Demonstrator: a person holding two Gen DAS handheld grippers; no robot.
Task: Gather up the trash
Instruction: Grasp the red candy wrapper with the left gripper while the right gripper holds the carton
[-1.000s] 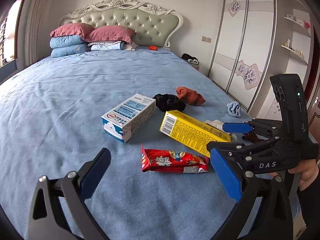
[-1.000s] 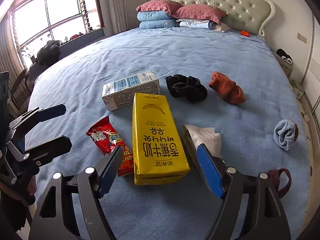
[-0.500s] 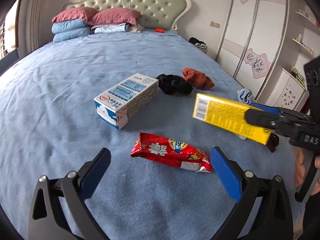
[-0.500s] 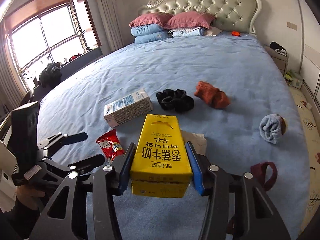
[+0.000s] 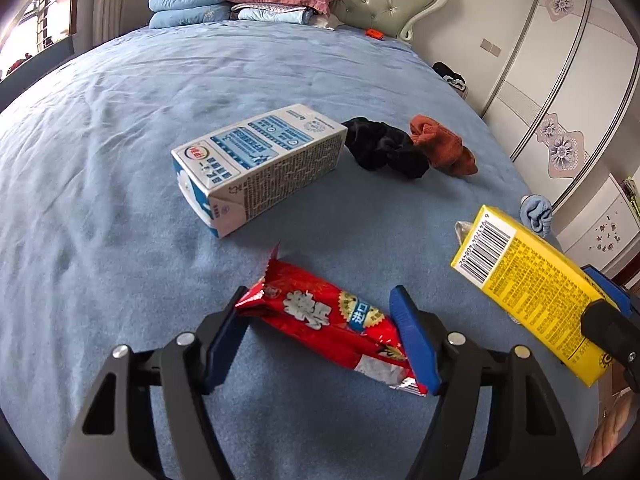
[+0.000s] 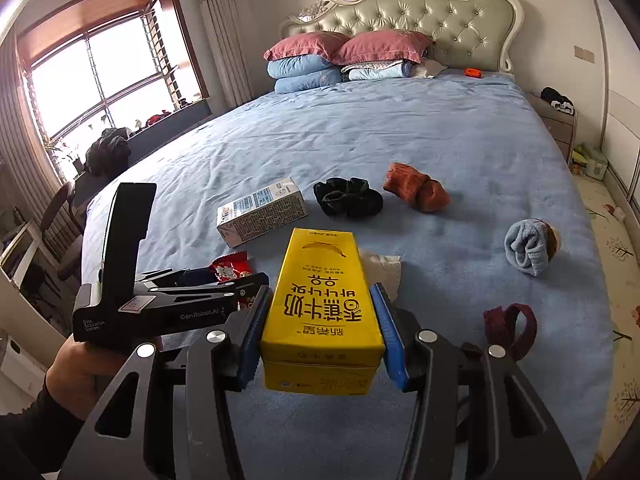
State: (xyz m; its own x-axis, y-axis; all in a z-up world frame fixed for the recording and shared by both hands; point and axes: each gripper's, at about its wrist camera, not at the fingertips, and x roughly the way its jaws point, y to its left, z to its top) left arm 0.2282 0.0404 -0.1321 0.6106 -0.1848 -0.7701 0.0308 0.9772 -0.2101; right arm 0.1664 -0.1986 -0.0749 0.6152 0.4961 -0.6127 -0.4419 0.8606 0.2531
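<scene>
My left gripper (image 5: 320, 332) is shut on a red snack wrapper (image 5: 328, 316) that lies across the blue bed near the front edge; its blue pads press both sides of the wrapper. My right gripper (image 6: 320, 328) is shut on a yellow milk carton (image 6: 324, 300) and holds it above the bed; the carton also shows at the right of the left wrist view (image 5: 532, 292). A blue-and-white milk carton (image 5: 256, 164) lies on its side on the bed beyond the wrapper. A crumpled white tissue (image 6: 382, 272) lies partly hidden behind the yellow carton.
A black sock (image 5: 384, 148), an orange sock (image 5: 440, 146) and a light blue sock (image 6: 528, 246) lie on the bed (image 5: 120, 120). A dark red band (image 6: 508, 326) sits near the bed's front right. Pillows (image 6: 340, 60) are stacked at the headboard. A wardrobe (image 5: 560, 80) stands at the right.
My right gripper closed on the yellow carton and lifted it off the bed. My left gripper moved forward and closed on the red wrapper.
</scene>
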